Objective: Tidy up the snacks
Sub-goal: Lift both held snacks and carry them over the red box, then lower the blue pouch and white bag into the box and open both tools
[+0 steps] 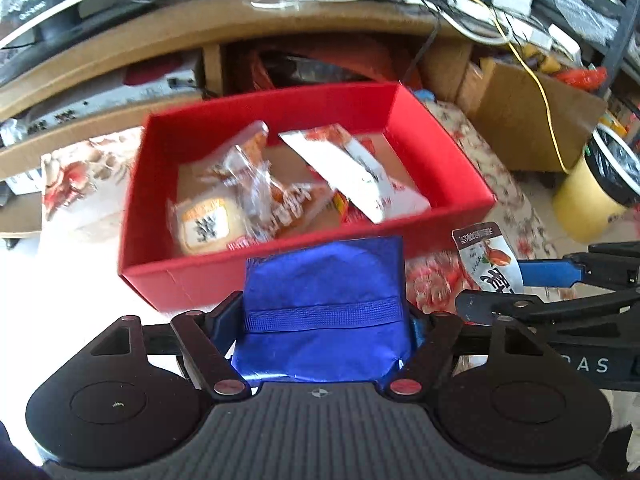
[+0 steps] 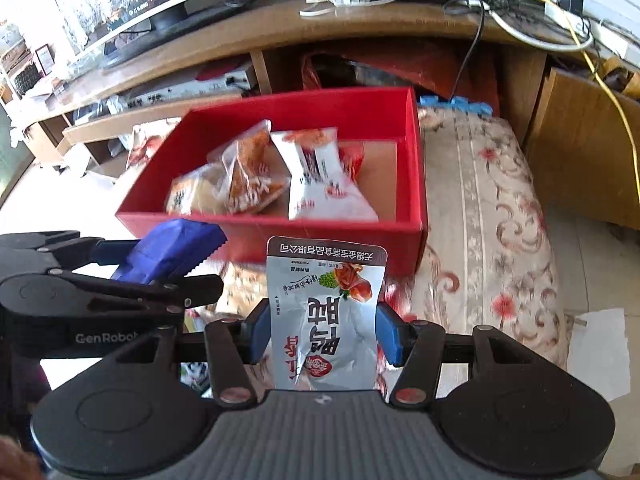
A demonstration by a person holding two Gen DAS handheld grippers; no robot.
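Observation:
My left gripper (image 1: 325, 320) is shut on a blue foil snack packet (image 1: 324, 304), held just in front of the near wall of a red box (image 1: 208, 280). My right gripper (image 2: 322, 330) is shut on a silver snack pouch (image 2: 326, 312) with red print, held above the floral cloth before the red box (image 2: 340, 236). Each gripper shows in the other's view: the right gripper (image 1: 508, 286) with its silver pouch (image 1: 490, 258), the left gripper (image 2: 168, 266) with its blue packet (image 2: 172, 250). Inside the box lie several wrapped snacks (image 1: 256, 196), orange, clear and white.
The box rests on a floral-covered surface (image 2: 488, 216). Behind it runs a wooden TV bench (image 1: 280, 24) with cables and devices on top. A cardboard box (image 1: 532, 116) and a yellow bin (image 1: 600, 188) stand to the right.

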